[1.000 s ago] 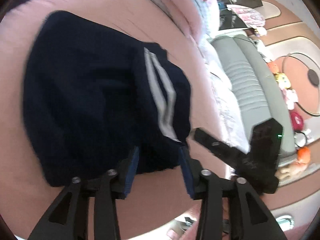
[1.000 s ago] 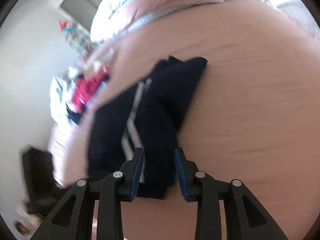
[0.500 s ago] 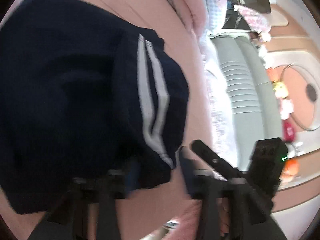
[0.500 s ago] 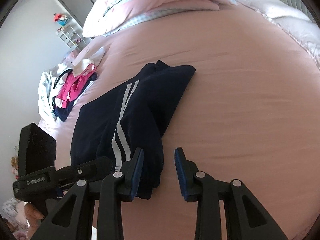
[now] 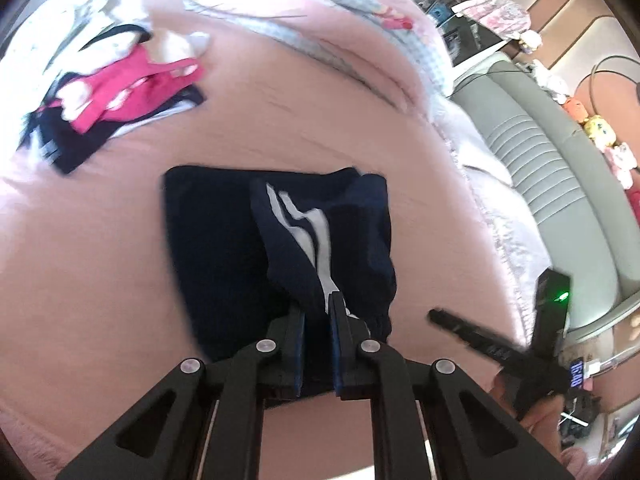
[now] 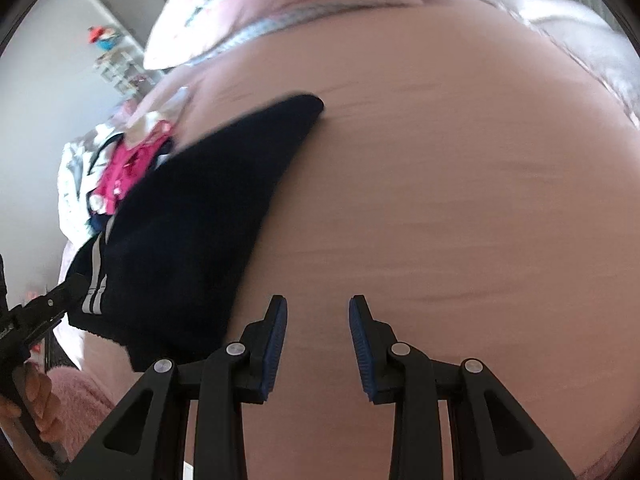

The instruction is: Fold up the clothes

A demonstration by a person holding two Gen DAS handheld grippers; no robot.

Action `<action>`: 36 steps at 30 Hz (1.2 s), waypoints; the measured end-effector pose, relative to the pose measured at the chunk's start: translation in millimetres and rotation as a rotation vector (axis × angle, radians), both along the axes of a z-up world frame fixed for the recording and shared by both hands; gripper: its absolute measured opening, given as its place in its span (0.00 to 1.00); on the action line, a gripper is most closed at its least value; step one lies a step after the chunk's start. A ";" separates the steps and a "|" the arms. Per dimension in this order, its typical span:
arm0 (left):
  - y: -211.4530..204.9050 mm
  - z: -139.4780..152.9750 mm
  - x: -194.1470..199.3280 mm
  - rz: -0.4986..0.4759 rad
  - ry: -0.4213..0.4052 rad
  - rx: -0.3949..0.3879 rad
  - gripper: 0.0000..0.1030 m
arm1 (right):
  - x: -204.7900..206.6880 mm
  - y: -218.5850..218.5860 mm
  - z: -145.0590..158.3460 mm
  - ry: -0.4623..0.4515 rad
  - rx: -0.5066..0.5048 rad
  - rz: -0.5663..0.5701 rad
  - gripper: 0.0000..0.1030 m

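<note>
A navy garment (image 5: 224, 248) with white side stripes lies folded on the pink bed (image 5: 100, 280). My left gripper (image 5: 318, 306) is shut on its near striped edge and holds that edge up off the bed, the cloth bunched between the pads. In the right wrist view the same garment (image 6: 192, 220) spreads to the left of my right gripper (image 6: 318, 304), which stands open over bare sheet and holds nothing. The left gripper's fingers (image 6: 60, 292) show at that view's left edge, at the striped hem. The right tool's black body (image 5: 552, 312) shows on the right in the left wrist view.
A pile of pink, white and dark clothes (image 5: 120, 80) lies at the far left of the bed. Pillows and a folded quilt (image 5: 320, 32) run along the head end. A grey-green padded bench (image 5: 560, 160) stands beyond the right edge. A hand (image 6: 36, 396) grips the left tool.
My left gripper has shut on the garment's near edge and risen with it. The garment edge that lay between the right gripper's fingers is now to their left.
</note>
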State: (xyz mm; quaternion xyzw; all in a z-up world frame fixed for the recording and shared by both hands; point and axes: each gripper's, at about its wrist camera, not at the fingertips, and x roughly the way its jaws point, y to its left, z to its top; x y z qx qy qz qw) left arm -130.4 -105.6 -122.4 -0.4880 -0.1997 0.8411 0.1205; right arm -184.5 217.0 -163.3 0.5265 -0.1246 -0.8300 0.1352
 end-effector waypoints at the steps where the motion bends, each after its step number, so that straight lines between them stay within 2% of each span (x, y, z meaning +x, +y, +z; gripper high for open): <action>1: -2.4 -9.3 3.0 0.008 -0.027 -0.009 0.08 | 2.1 -5.9 3.6 0.022 -0.011 0.026 0.31; 5: -3.7 -51.6 18.0 0.025 -0.147 -0.067 0.10 | 10.2 -36.6 19.9 0.111 -0.061 0.152 0.31; 7: -5.9 -58.3 21.8 0.045 -0.147 -0.037 0.11 | 15.3 -56.7 24.3 0.142 -0.038 0.219 0.31; 9: -7.7 -53.1 26.6 0.063 -0.133 -0.011 0.11 | 18.4 -75.8 22.4 0.158 0.017 0.249 0.31; 12: -13.4 -45.2 36.2 0.099 -0.093 0.022 0.13 | 5.3 -84.8 4.5 0.079 0.008 0.195 0.31; 14: -17.6 -45.5 42.8 0.131 -0.092 0.035 0.24 | -6.0 -79.6 -15.0 -0.026 -0.047 0.154 0.31; 15: -18.8 -47.2 46.2 0.150 -0.101 0.037 0.28 | -7.0 -77.7 -21.1 -0.052 -0.057 0.149 0.36; 16: -18.3 -48.7 49.3 0.164 -0.110 0.033 0.36 | -5.8 -76.7 -23.8 -0.059 -0.060 0.149 0.48; 17: -18.8 -49.5 49.2 0.174 -0.119 0.036 0.38 | -3.9 -76.0 -25.4 -0.057 -0.060 0.151 0.52; 19: -20.9 -50.9 41.9 0.174 -0.133 0.072 0.38 | -1.2 -76.6 -30.4 -0.061 -0.091 0.163 0.54; 20: -17.8 -57.0 39.8 0.158 -0.148 0.099 0.38 | -2.6 -77.5 -35.3 -0.073 -0.115 0.171 0.52; 21: -13.8 -66.1 33.3 0.146 -0.168 0.115 0.38 | -4.7 -78.8 -39.7 -0.083 -0.126 0.176 0.35; 22: -11.1 -74.3 27.7 0.141 -0.178 0.123 0.38 | -5.2 -81.3 -41.3 -0.087 -0.130 0.184 0.29; 23: -9.1 -77.8 24.2 0.140 -0.173 0.124 0.28 | -5.3 -84.0 -40.1 -0.086 -0.122 0.193 0.25; 24: -5.7 -75.6 23.0 0.130 -0.168 0.123 0.26 | -4.6 -86.7 -36.7 -0.080 -0.108 0.203 0.18; 26: -0.5 -67.4 20.8 0.095 -0.158 0.103 0.23 | 0.2 -85.7 -23.4 -0.054 -0.077 0.216 0.15; 30: 15.3 -58.5 37.3 0.003 -0.159 0.138 0.22 | 23.5 -71.7 8.8 0.010 -0.049 0.212 0.14; 33: 29.0 -56.2 58.4 -0.039 -0.167 0.135 0.22 | 46.2 -56.4 17.6 -0.005 -0.059 0.188 0.14; 36: 41.3 -59.1 80.8 -0.081 -0.188 0.114 0.22 | 75.2 -49.2 11.0 -0.042 -0.018 0.173 0.14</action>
